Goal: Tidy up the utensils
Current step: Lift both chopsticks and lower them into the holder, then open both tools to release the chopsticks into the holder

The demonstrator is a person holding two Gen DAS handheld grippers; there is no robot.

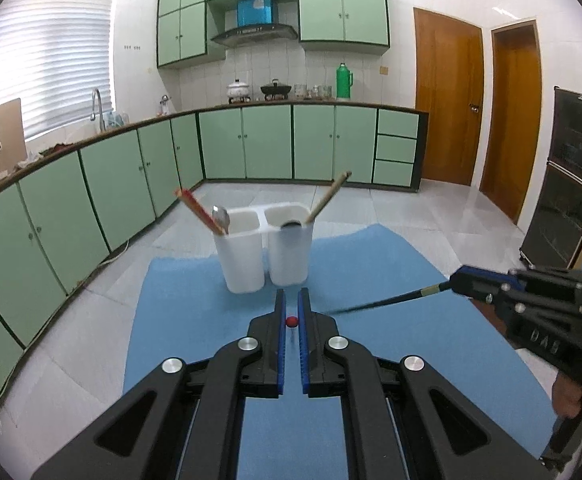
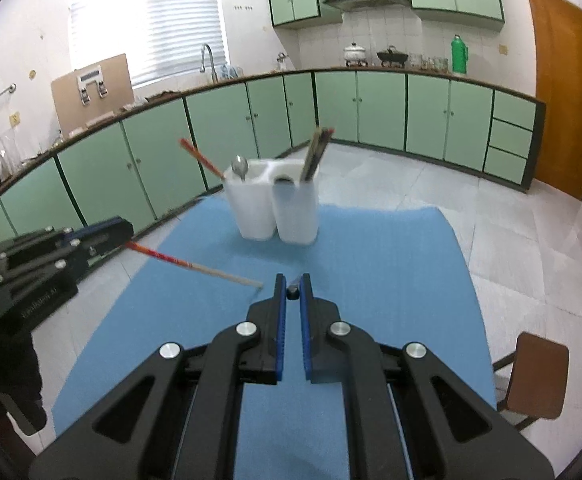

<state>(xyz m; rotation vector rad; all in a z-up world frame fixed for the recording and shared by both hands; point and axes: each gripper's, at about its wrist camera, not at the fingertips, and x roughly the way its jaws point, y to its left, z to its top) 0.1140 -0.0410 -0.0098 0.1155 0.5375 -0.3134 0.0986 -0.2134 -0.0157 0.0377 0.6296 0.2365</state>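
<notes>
Left gripper [image 1: 292, 300]: black linkage with blue-padded jaws pressed together on the round red end of a chopstick, seen end-on between the pads in its own view.

Red-and-pale chopstick [image 2: 195, 266]: in the right wrist view it is seen held at its red end by the left gripper [image 2: 125, 236], its long axis running out to the right over the blue mat, pale tip near the right gripper's fingertips.

Right gripper [image 2: 292, 282]: jaws pinched on the dark end of a second stick.

Dark chopstick [image 1: 387, 302]: in the left wrist view it is seen clamped by the right gripper [image 1: 457, 282], its long axis pointing left, its blurred tip close beside the left gripper's fingers.

White two-compartment plastic utensil holder [image 1: 267, 256]: placed near the far edge of the blue mat [image 1: 171, 320], straight ahead of both grippers; neither gripper is judged clearly nearer.

Holder contents: red chopsticks [image 1: 199, 210] and a metal spoon [image 1: 221, 218] lean in the left compartment, brown chopsticks [image 1: 329, 194] and a dark rounded item in the right.

Deciding relation: each stick lies crosswise to the holder's openings, so tilting upright is judged necessary.

Hard to make out: both stick tips are blurred; whether they touch the mat cannot be told. The dark item in the right compartment is unidentified.
</notes>
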